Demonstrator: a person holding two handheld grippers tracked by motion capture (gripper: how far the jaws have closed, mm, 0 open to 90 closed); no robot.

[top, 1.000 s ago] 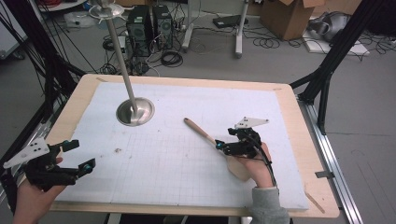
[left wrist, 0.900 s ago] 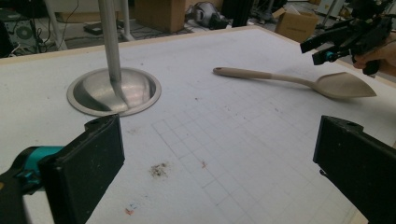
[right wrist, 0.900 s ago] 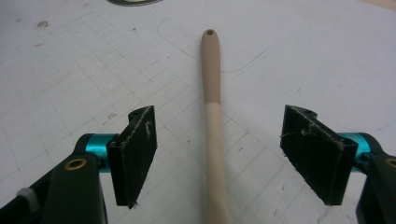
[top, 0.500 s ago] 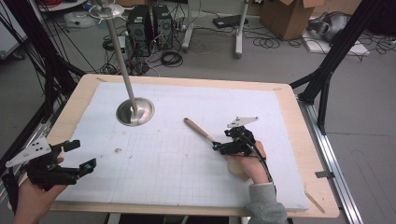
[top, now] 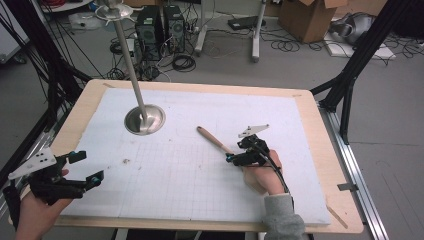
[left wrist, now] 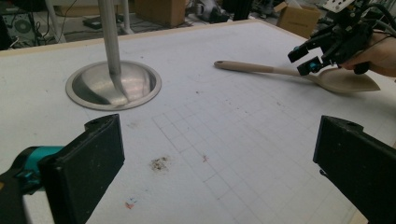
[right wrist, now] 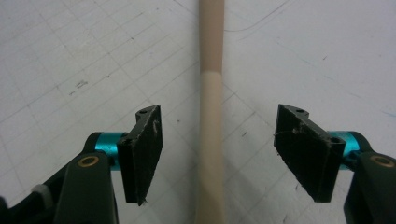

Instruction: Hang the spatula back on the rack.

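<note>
Right tool (right wrist: 217, 154) closing, jaws astride wooden spoon (right wrist: 210, 140), not touching.

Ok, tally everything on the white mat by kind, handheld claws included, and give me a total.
Wooden spoon: 1
Metal stand with round base: 1
Handheld claws: 2, the left claw and the right claw
Total: 4
</note>
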